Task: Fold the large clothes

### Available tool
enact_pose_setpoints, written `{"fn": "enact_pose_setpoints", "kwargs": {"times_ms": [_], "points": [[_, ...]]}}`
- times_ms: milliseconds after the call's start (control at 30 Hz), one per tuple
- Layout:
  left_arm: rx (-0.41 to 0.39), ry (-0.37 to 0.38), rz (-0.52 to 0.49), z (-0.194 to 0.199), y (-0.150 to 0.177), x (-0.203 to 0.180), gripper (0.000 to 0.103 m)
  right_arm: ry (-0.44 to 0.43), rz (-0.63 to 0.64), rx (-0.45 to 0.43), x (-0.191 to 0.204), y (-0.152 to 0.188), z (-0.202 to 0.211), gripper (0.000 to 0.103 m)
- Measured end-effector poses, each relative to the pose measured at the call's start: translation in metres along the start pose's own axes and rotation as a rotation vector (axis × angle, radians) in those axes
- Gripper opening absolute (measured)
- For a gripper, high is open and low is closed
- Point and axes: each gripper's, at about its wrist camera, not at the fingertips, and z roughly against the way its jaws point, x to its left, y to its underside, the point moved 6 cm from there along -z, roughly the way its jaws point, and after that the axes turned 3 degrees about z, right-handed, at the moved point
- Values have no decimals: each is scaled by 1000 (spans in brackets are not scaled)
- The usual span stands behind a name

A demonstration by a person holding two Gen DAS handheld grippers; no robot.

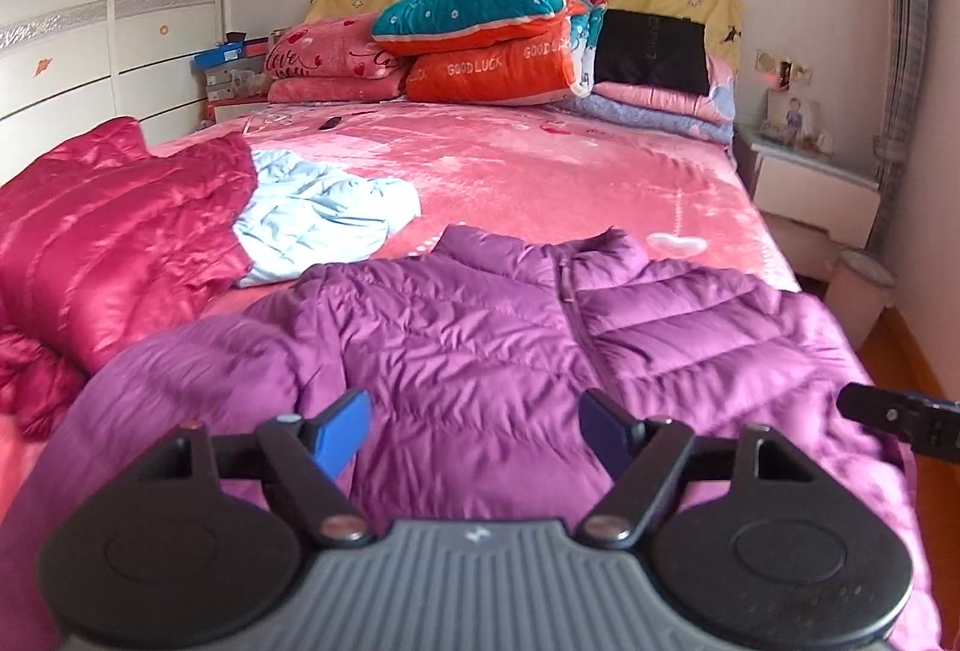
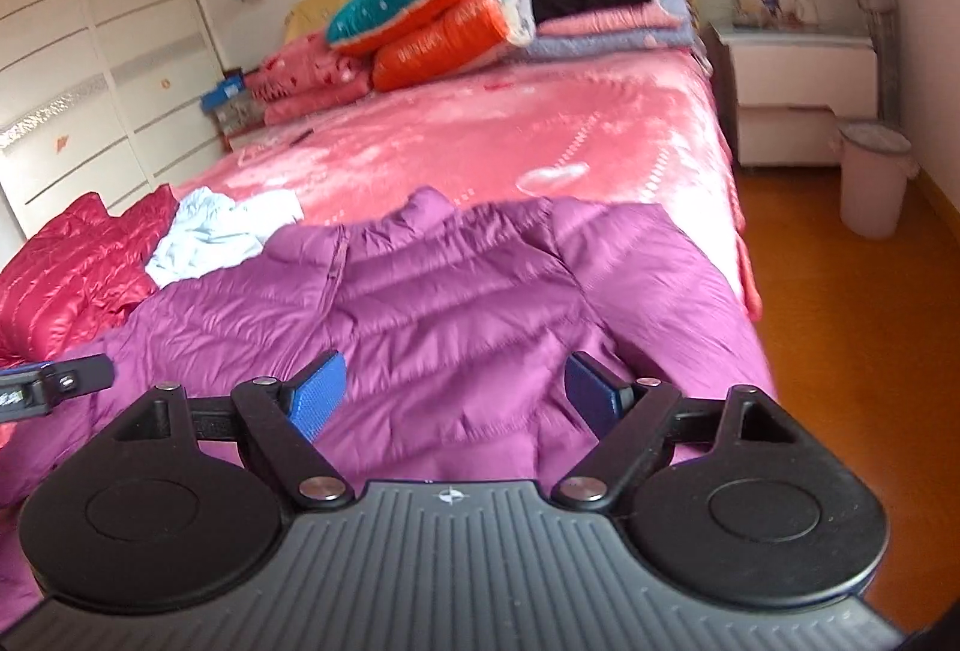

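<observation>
We see the purple down jacket spread flat, front up, across the near end of the bed, not yet folded; its right sleeve lies at the mattress edge above the floor. Our left gripper and right gripper hover over it, both with jaws apart and empty. A red jacket and a pale blue garment wait leftward; open blanket lies beyond.

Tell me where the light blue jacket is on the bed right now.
The light blue jacket lies crumpled on the pink bedspread, left of centre in both views, between the red jacket and the purple jacket.
</observation>
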Motion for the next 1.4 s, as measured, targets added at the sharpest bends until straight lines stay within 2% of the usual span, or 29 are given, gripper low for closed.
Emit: {"fn": "enact_pose_setpoints", "kwargs": {"times_ms": [200, 267, 333, 400, 633, 900, 1000, 1167, 1400], "points": [[-24, -90, -48, -56, 0, 7, 76, -9, 48, -32, 2, 10, -43, 97], [-21, -142, -66, -74, 1, 11, 76, 0, 61, -14, 3, 14, -56, 95], [-18, -184, -77, -90, 4, 16, 77, 3, 69, 9, 0, 19, -68, 86], [-20, -225, -98, -101, 8, 17, 78, 21, 76, 41, -1, 24, -80, 82], [-50, -302, -169, -125, 22, 10, 88, 65, 149, 90, 4, 30, -104, 82], [-43, -292, -134, -138, 26, 17, 95, 60, 158, 90, 5, 31, -116, 86], [-37, -294, -142, -135, 25, 16, 95, 25, 140, 83, 1, 29, -111, 94], [-12, -293, -156, -113, 23, 10, 95, -13, 1, 22, -21, 18, -76, 97], [-37, -158, -142, -42, 40, -33, 94, -1, -243, -98, -76, 3, -8, 99]]}}
